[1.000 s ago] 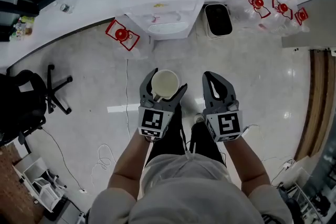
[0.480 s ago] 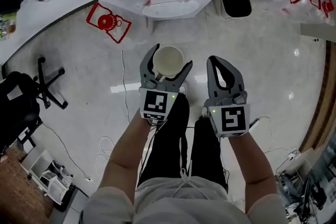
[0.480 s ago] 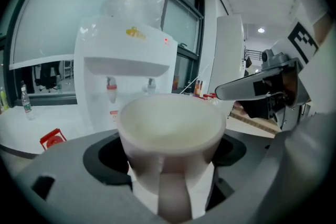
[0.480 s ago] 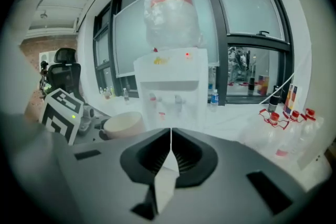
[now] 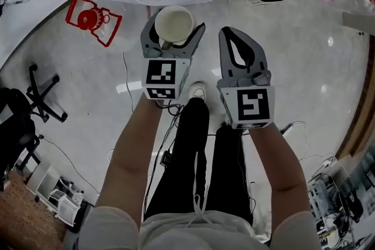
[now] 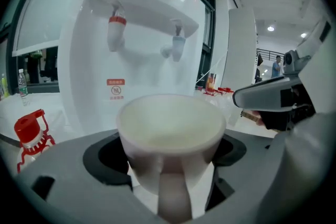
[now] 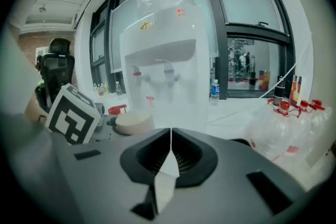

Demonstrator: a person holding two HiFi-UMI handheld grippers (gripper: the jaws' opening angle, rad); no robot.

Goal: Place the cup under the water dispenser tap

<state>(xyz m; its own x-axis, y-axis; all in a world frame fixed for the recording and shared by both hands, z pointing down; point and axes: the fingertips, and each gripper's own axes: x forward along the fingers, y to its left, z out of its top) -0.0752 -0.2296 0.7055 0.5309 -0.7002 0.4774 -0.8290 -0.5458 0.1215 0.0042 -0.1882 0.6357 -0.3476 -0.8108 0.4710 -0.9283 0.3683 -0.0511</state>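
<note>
The left tool (image 5: 174,25) grips the cup (image 6: 170,126) just short of the taps (image 6: 177,47) on the water dispenser (image 6: 89,81), the right tool (image 5: 233,32) closed on nothing beside it, and driven in too high, the rim could clip a tap.

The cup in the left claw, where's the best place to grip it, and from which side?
Grip the cup across its round body below the rim, coming from the handle side, as the left claw does now. The wall is upright, so the jaws sit on opposite sides, the mouth faces up, and the far side is free toward the water dispenser.
</note>
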